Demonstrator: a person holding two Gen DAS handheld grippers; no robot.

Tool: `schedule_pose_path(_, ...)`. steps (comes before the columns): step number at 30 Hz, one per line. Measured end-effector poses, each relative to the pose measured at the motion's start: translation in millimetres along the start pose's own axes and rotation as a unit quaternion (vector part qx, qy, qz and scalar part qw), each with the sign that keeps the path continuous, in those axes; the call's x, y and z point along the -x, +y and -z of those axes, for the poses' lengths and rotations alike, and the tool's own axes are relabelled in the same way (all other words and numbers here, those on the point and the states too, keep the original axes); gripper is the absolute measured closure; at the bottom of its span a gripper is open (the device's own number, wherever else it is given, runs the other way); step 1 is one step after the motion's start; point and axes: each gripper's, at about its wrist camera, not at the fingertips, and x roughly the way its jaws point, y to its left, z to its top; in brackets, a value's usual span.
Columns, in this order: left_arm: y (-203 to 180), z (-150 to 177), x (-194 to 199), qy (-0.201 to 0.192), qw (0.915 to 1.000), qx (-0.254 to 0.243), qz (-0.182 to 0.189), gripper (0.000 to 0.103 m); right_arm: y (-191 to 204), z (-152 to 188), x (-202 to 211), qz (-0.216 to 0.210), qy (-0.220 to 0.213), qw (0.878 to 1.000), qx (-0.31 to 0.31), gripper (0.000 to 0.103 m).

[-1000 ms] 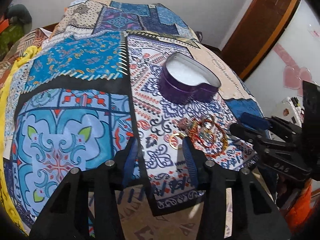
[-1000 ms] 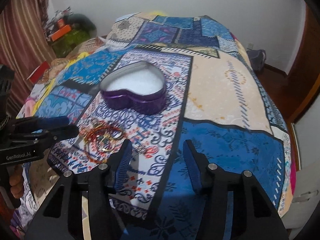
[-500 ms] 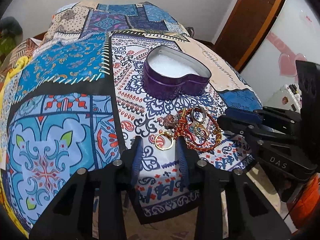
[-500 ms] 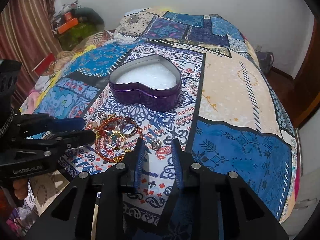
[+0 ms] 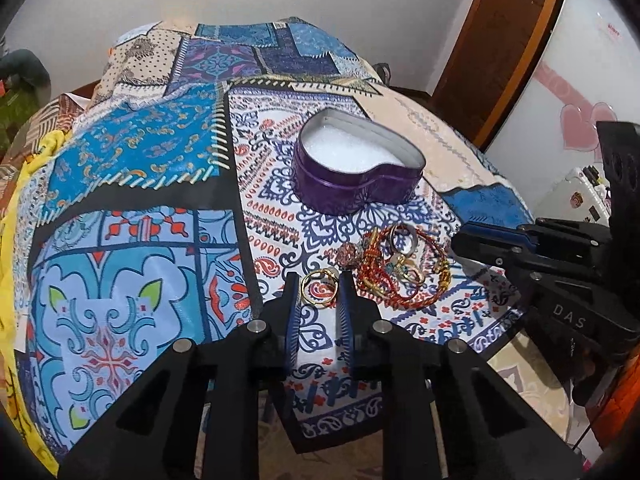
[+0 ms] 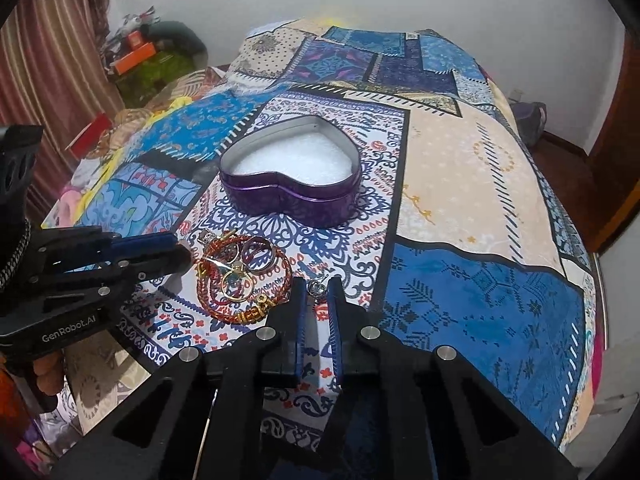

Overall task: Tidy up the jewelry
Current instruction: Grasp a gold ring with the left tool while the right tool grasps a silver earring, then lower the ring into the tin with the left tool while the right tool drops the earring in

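A purple heart-shaped tin (image 5: 357,170) with white lining stands open on the patterned bedspread; it also shows in the right wrist view (image 6: 291,176). In front of it lies a pile of bangles and rings (image 5: 400,266), also in the right wrist view (image 6: 242,270). My left gripper (image 5: 319,284) has its jaws narrowed around a gold ring (image 5: 318,292) lying on the cloth, with small gaps either side. My right gripper (image 6: 317,286) has its jaws narrowed around a small silver ring (image 6: 316,287) at the pile's right edge.
The patchwork bedspread (image 6: 472,200) covers the whole bed. A wooden door (image 5: 500,48) and a white cabinet (image 5: 580,80) stand to the right. Striped curtains (image 6: 52,80) and cluttered boxes (image 6: 136,56) are at the far left. The bed's near edge drops off below the grippers.
Both grippers moved forward and down to the jewelry pile and narrowed their jaws, the left around the gold ring, the right around the small silver ring.
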Motion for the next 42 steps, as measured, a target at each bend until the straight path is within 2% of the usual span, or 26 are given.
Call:
schedule_pose_path(21, -10, -37, 67, -0.104, 0.9943, -0.018, -0.016, 0.085, 8, -30, 67, 0.024, -0.097, 0.995, -0.015, 0.094)
schedule_pose_path(31, -14, -57, 69, -0.127, 0.9915, -0.019, -0.019, 0.085, 16, -52, 75, 0.013, -0.138, 0.99, -0.005, 0.094)
schedule_pose_path(42, -9, -73, 44, -0.124, 0.9919, -0.019, -0.018, 0.085, 14, -65, 55, 0.0, -0.137, 0.991, -0.001, 0.094)
